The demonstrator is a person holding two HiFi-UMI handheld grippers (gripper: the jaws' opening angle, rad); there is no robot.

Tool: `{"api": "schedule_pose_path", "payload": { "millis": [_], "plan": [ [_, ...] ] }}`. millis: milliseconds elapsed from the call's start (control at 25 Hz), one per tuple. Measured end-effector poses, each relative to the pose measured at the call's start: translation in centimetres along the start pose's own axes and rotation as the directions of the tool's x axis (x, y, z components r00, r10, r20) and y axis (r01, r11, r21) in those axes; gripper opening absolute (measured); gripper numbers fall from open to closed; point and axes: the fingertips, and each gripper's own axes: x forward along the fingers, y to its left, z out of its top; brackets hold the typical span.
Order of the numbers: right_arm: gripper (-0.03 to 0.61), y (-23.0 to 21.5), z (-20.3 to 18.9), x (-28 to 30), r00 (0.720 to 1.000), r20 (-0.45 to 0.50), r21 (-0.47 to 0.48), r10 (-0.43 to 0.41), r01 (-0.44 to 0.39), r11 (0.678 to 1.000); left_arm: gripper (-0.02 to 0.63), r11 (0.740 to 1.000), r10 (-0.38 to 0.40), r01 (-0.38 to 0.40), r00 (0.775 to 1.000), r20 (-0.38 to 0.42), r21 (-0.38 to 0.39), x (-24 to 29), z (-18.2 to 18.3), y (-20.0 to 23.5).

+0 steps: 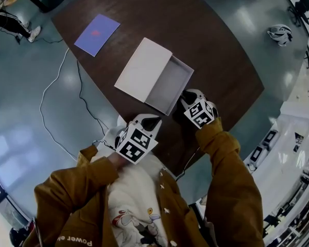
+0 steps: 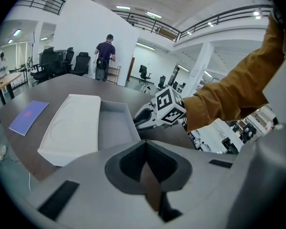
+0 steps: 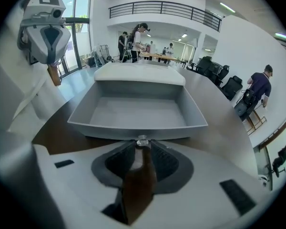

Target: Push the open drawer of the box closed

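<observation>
A white box [image 1: 144, 68] lies on the dark table [image 1: 221, 60], its grey drawer [image 1: 170, 81] pulled open toward me. My right gripper [image 1: 188, 96] is at the drawer's front wall. In the right gripper view the drawer [image 3: 133, 128] fills the front, and a small clear knob [image 3: 142, 140] sits pinched between the tips of my right gripper [image 3: 142, 145]. My left gripper [image 1: 150, 121] hovers shut and empty over the table's near edge, back from the drawer. Seen from my left gripper [image 2: 144, 144], the box [image 2: 69, 123] and the right gripper [image 2: 139, 119] lie ahead.
A purple folder [image 1: 97, 34] lies on the table's far left corner. A white cable [image 1: 62, 86] runs over the floor left of the table. A person [image 2: 105, 56] stands far off by a white wall, near office chairs [image 2: 62, 61].
</observation>
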Motion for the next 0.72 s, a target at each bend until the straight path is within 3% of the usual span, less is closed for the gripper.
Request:
{"api": "schedule_pose_path", "payload": {
  "millis": [720],
  "plan": [
    [0.061, -0.06, 0.38, -0.04, 1.0, -0.023, -0.045, 0.006, -0.007, 0.999, 0.006, 1.0, -0.003, 0.003, 1.0, 0.003, -0.009, -0.64, 0.02, 0.33]
  ]
}}
